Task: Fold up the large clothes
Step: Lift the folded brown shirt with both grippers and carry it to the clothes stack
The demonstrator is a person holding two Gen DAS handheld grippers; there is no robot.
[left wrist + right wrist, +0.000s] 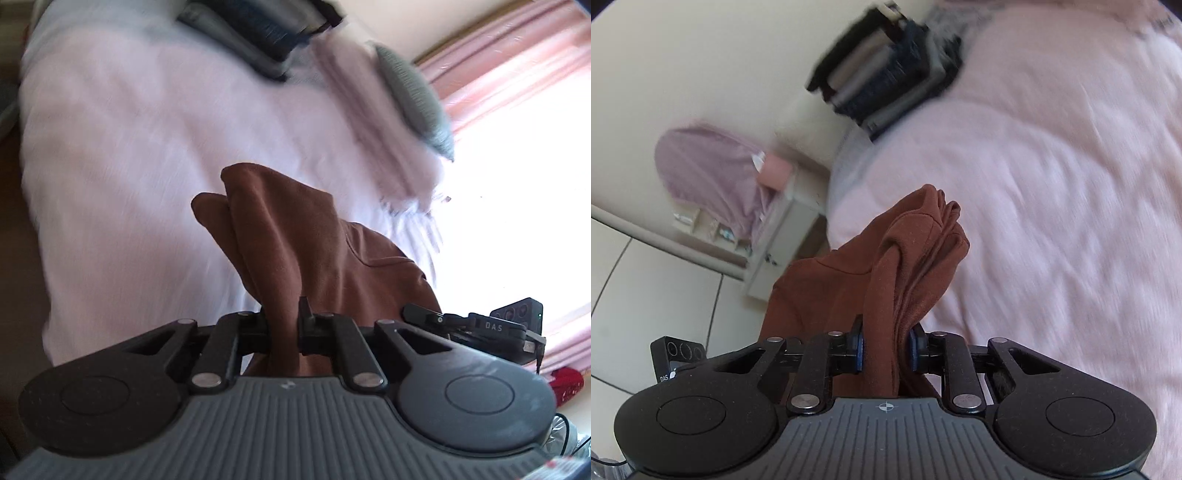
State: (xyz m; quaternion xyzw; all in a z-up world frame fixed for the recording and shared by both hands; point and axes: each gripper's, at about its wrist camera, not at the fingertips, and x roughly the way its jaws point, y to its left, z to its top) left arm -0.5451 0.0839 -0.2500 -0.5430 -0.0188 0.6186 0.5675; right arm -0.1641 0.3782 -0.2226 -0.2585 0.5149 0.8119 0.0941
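Grippers: we held two, left gripper and right gripper, both clamped on cloth
Brown garment: we saw one
Bed: one
Folded stack: one, blurred

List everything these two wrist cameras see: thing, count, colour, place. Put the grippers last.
brown garment: one, rust brown, bunched and lifted above the bed, clamped by both grippers
bed cover: one, pale pink-white, spread beneath the garment
folded clothes stack: one pile, black, grey and navy, at the bed's far end
grey pillow: one, grey, at the bed's edge near the curtain
curtain: pink, by the bright window
lilac cloth: one, draped over a pale cabinet beside the bed
left gripper: black, shut on the brown garment
right gripper: black with blue pads, shut on the brown garment
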